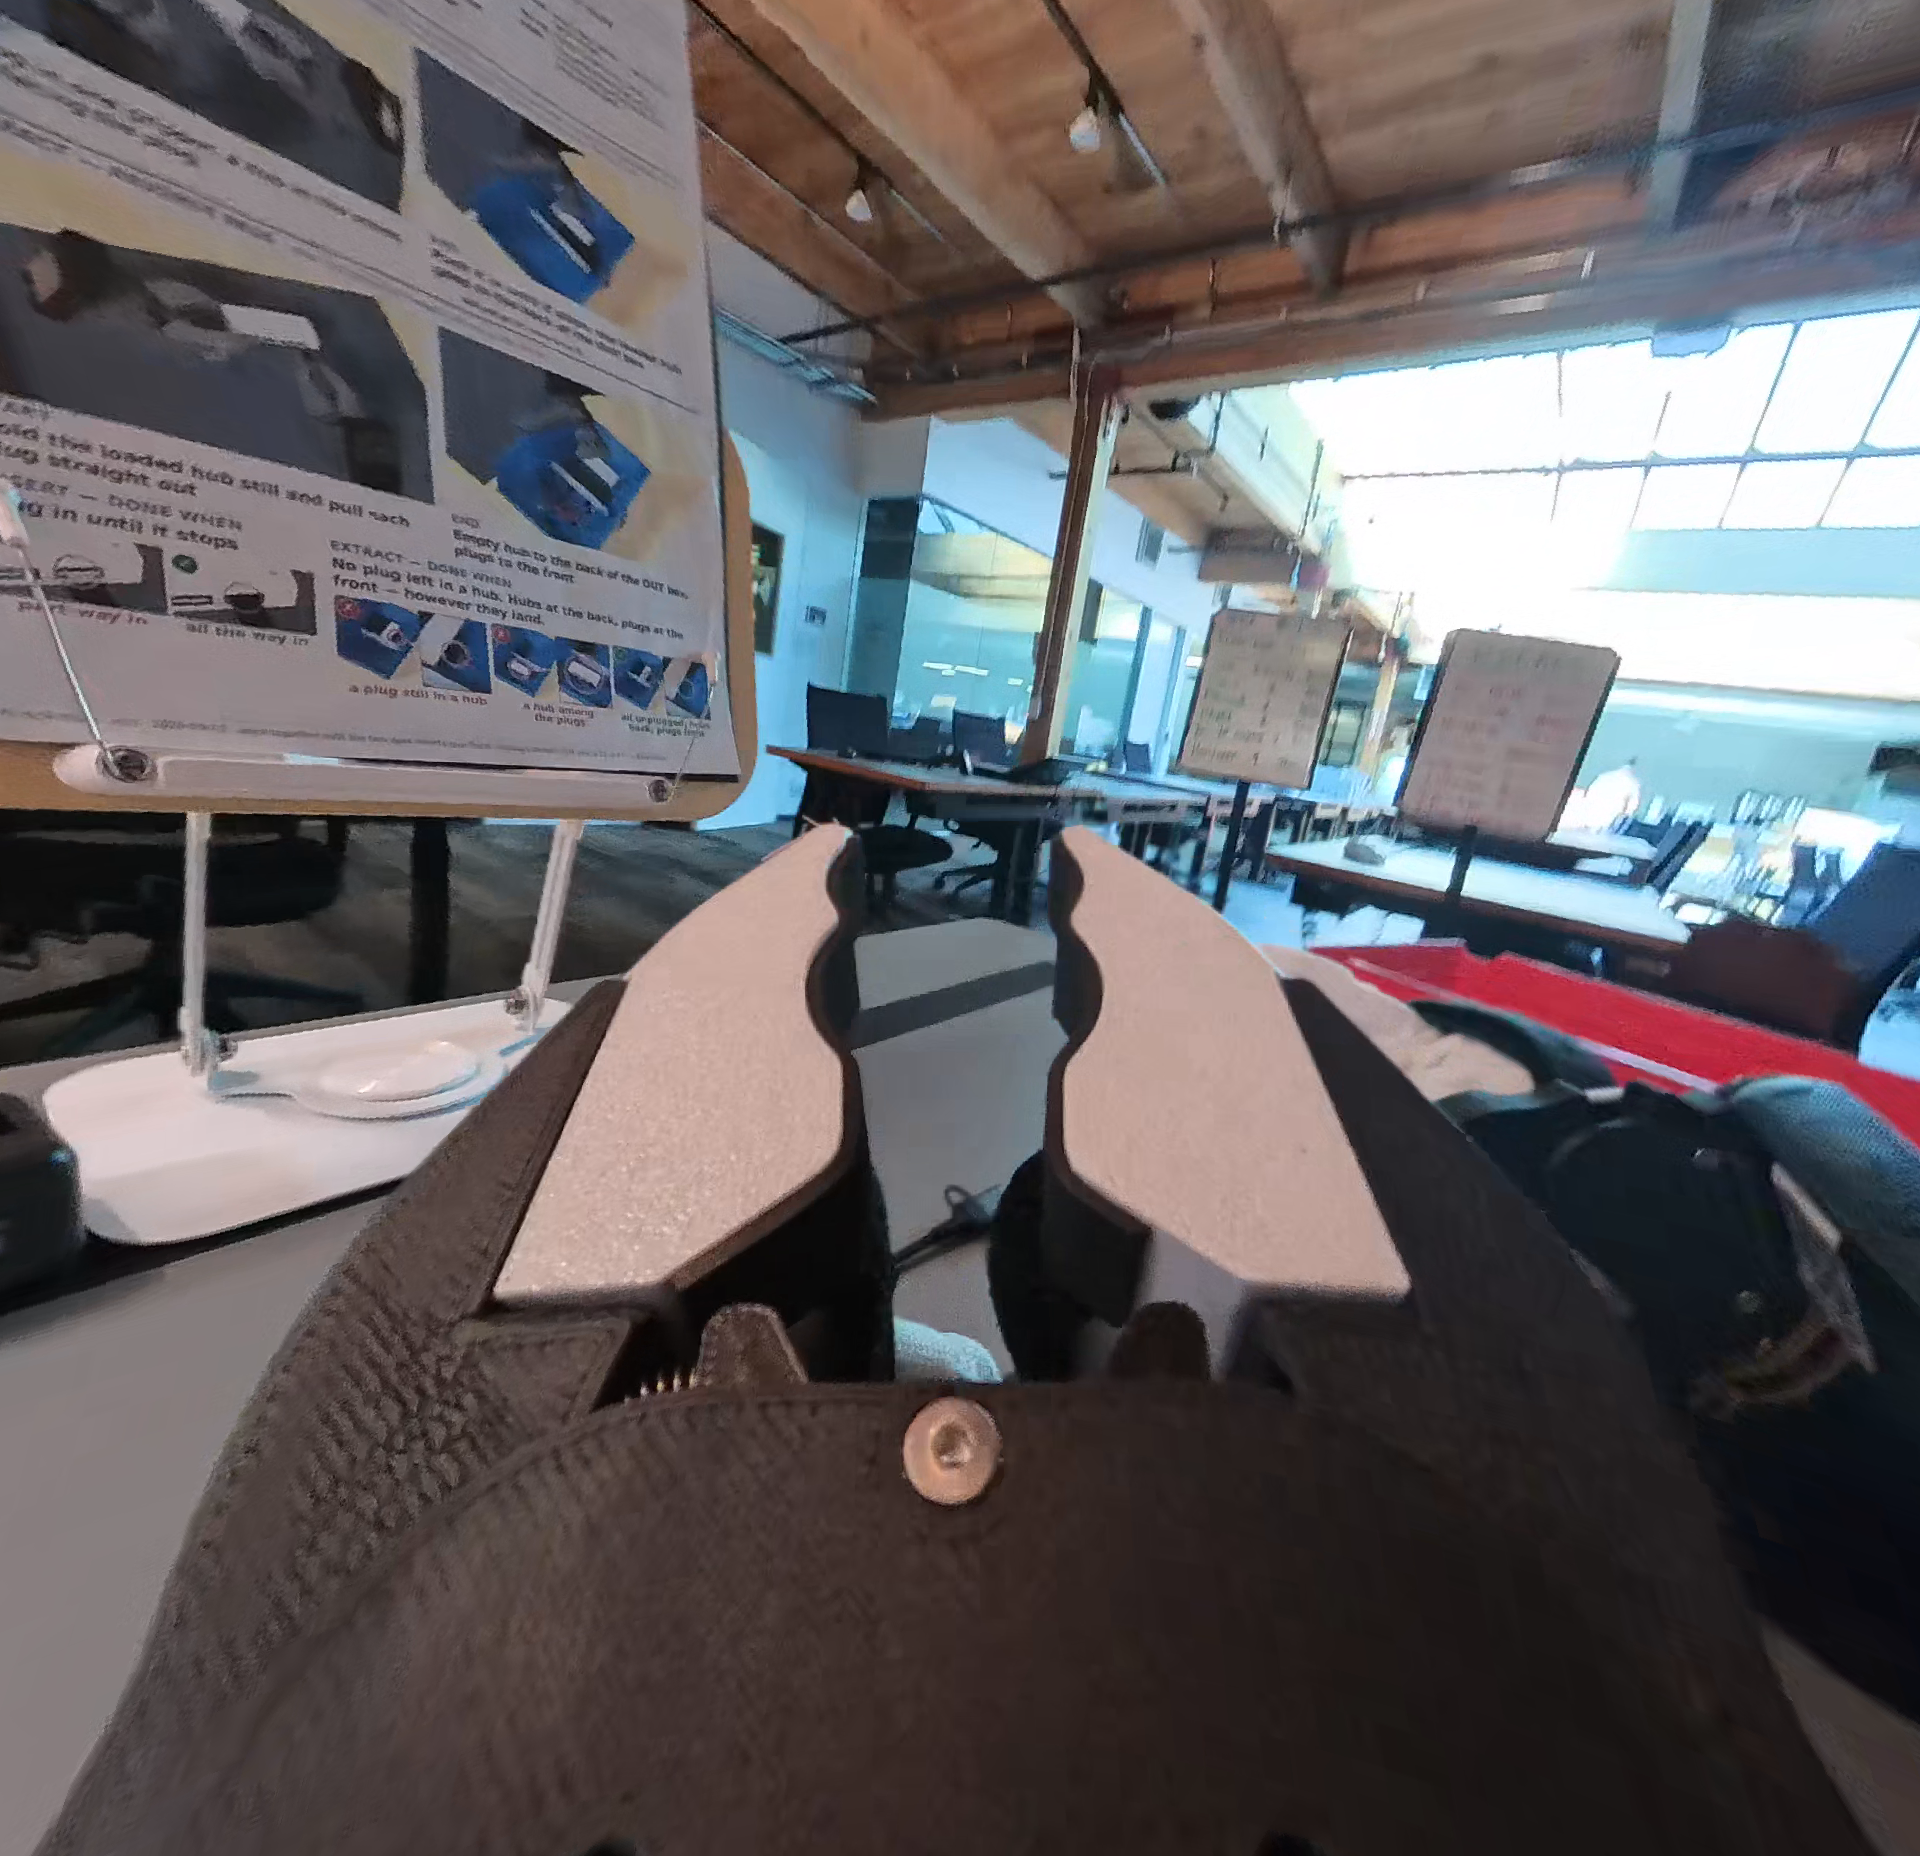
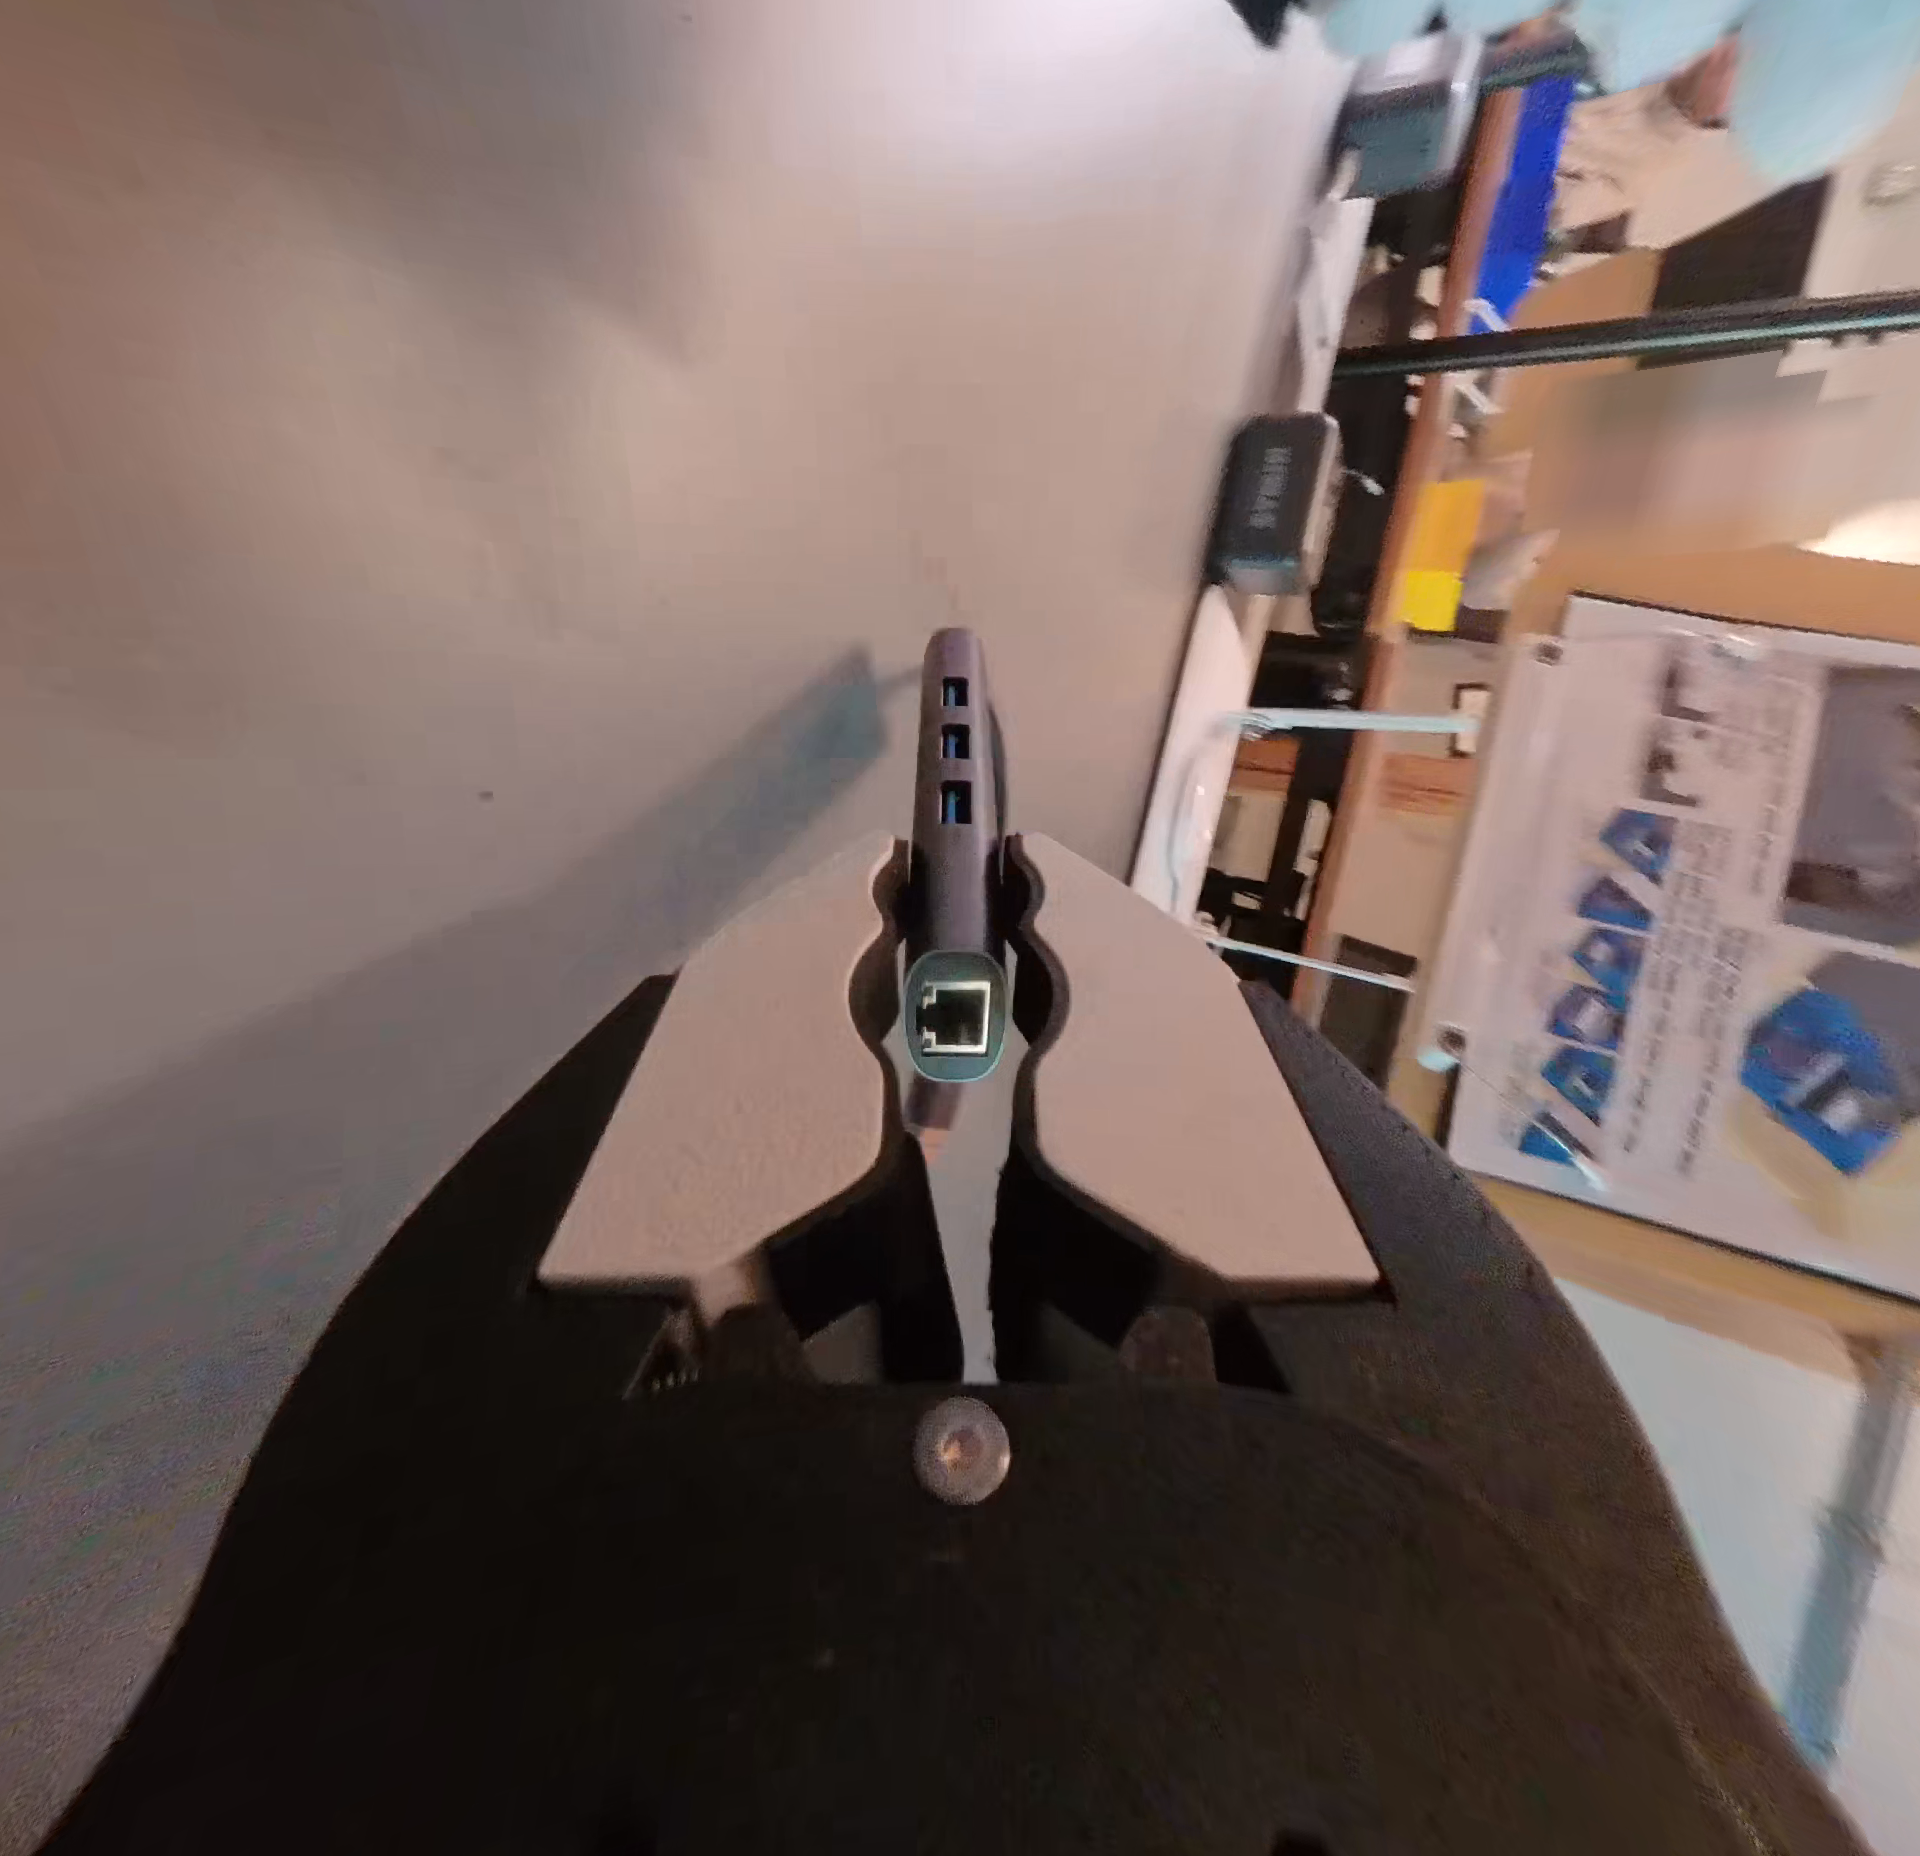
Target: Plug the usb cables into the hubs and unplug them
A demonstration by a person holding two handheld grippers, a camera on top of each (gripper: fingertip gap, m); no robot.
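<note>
i hold the hub [image 2: 951,871] in my right gripper [image 2: 954,861]; its two fingers are pressed on the two sides of the grey body. the hub points away from the camera, the end with the square network socket is toward me, and three blue usb ports stand in a row on its upper edge. behind the hub is the pale table [image 2: 520,456], and to the right of the hub i see the instruction sheet [image 2: 1704,933], blurred. no cable is in the ports that i can see. my left gripper [image 1: 951,850] has a moderate gap between the fingers and holds nothing. this gripper is raised above the table, beside the white stand [image 1: 260,1110] of the sheet.
</note>
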